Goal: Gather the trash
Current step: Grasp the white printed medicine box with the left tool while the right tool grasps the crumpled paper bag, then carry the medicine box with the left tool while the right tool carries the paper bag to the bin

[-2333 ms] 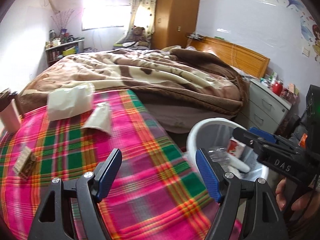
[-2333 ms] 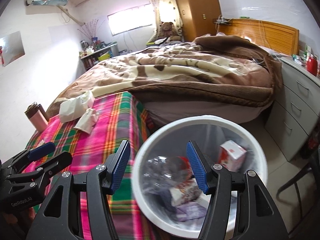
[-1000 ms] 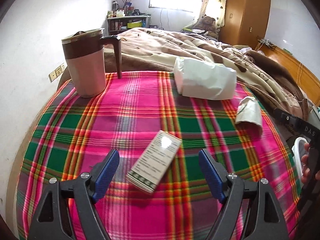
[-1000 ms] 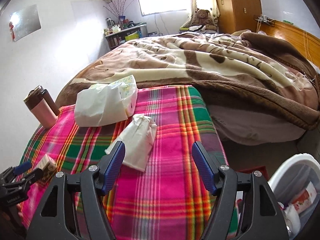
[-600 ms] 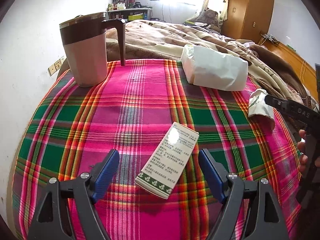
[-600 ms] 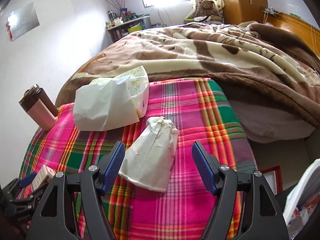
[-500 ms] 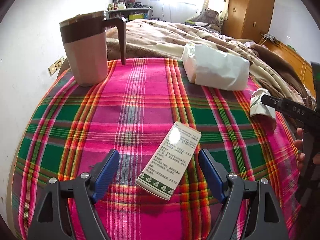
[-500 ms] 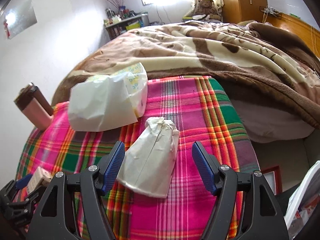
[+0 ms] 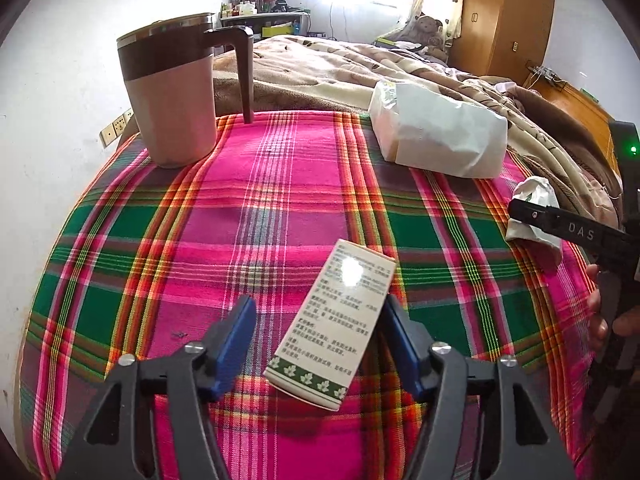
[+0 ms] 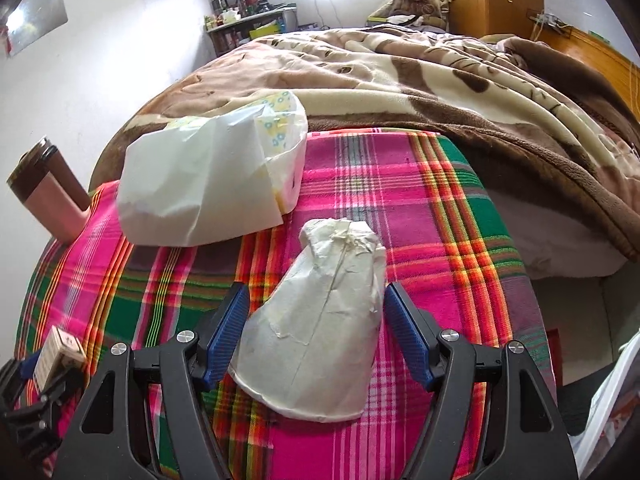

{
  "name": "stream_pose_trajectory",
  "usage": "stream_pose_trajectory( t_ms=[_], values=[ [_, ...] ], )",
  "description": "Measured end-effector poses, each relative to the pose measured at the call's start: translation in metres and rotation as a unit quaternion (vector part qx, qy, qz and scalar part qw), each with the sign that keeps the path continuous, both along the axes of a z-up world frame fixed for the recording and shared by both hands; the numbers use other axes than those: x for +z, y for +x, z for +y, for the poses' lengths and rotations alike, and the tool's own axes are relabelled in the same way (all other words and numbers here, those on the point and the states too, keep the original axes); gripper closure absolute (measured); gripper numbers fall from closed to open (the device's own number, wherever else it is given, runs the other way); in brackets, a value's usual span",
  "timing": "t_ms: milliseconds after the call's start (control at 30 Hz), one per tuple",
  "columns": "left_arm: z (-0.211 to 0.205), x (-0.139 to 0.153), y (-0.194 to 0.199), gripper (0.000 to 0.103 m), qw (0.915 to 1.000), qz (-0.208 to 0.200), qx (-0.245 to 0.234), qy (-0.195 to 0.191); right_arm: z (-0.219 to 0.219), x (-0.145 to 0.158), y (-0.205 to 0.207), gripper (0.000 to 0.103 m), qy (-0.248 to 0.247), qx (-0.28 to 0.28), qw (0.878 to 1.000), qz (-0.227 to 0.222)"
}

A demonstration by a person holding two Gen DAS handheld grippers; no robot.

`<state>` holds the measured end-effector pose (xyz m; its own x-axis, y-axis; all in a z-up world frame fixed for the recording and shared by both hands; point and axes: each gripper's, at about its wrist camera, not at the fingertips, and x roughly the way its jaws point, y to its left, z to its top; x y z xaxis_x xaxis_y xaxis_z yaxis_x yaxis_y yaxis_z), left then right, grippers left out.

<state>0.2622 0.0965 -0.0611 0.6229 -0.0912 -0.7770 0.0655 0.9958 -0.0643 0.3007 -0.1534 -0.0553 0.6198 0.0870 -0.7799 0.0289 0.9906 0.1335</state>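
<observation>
A small white carton with printed text and a green leaf band point(image 9: 336, 324) lies flat on the plaid tablecloth point(image 9: 280, 208). My left gripper point(image 9: 316, 340) is open, its blue pads on either side of the carton; the right pad is close to the carton's edge. A crushed white paper cup point(image 10: 320, 316) lies on its side on the cloth. My right gripper point(image 10: 316, 328) is open, with the cup between its pads. The cup also shows in the left wrist view point(image 9: 534, 208), and the carton in the right wrist view point(image 10: 60, 350).
A pink and brown mug point(image 9: 172, 96) stands at the table's far left. A white pack of tissues point(image 9: 436, 140) lies at the far edge. A bed with a brown blanket point(image 10: 460, 72) lies beyond. The white trash bin's rim point(image 10: 616, 400) shows at lower right.
Both grippers have left the trash bin and moved over the table. The left has closed in around the carton, its jaws narrower than before. The right has closed in around the paper cup.
</observation>
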Motion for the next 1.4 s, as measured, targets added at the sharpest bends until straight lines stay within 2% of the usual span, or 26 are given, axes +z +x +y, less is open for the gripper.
stream_pose_trajectory(
  t_ms=[100,233,300,467,633,1167,1400],
  values=[
    [-0.002,0.001,0.000,0.057,1.0000,0.000,0.000,-0.001,-0.001,0.001,-0.005,0.038,0.005,0.000,1.000,-0.002],
    [-0.001,0.002,-0.001,0.067,1.0000,0.000,0.003,-0.005,-0.004,0.001,-0.011,0.053,0.014,-0.008,1.000,-0.010],
    [0.000,0.003,-0.003,0.069,1.0000,-0.001,0.004,-0.008,-0.004,0.001,-0.015,0.057,0.016,-0.011,1.000,-0.014],
    [-0.001,0.007,-0.009,0.070,0.9999,-0.006,0.004,-0.014,-0.003,0.008,-0.027,0.066,0.015,0.001,0.999,-0.030],
    [-0.007,0.012,-0.017,0.070,0.9998,-0.009,-0.002,-0.019,0.000,0.015,-0.041,0.069,0.017,0.018,0.999,-0.045],
    [-0.048,0.047,-0.063,0.070,0.9975,-0.046,-0.042,-0.033,-0.022,0.041,-0.096,0.069,0.049,0.014,0.995,-0.081],
    [-0.046,0.043,-0.074,0.070,0.9983,-0.037,-0.027,-0.036,-0.031,0.045,-0.113,0.069,0.056,0.008,0.994,-0.092]
  ],
)
